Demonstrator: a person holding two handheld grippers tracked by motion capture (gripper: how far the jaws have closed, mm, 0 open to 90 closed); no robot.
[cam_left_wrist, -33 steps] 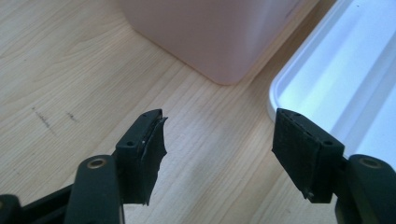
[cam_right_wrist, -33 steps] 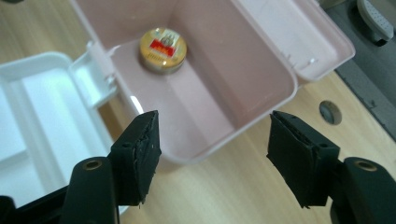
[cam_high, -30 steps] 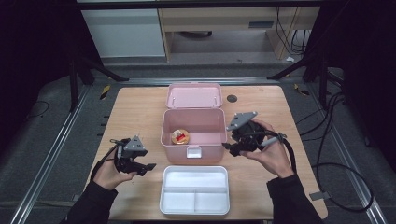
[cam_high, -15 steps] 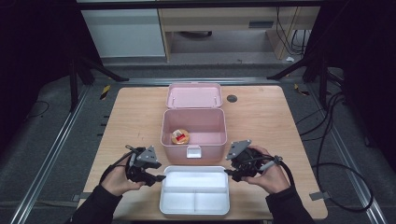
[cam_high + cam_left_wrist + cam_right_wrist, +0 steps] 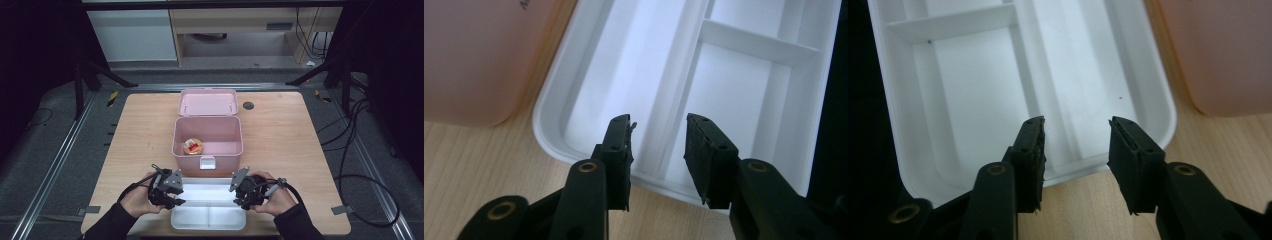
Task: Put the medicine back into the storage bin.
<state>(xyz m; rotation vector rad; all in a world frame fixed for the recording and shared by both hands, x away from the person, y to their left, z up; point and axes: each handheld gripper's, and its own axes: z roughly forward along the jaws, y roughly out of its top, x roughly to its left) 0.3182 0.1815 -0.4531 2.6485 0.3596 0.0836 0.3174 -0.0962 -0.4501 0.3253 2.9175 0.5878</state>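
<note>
Divided tray (image 5: 209,220) sits between the left gripper (image 5: 172,192) and right gripper (image 5: 243,192), each gripper's fingers astride a tray end wall. Open storage box (image 5: 207,150) lies just beyond the fingertips, a small round item (image 5: 192,146) inside.

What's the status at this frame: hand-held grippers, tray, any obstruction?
Left hand-held gripper and right hand-held gripper both open, straddling opposite ends of white tray. Tray compartments bare. Pink box open just behind; nothing blocking.

White tray (image 5: 209,220), pink box (image 5: 207,136), black claws
</note>
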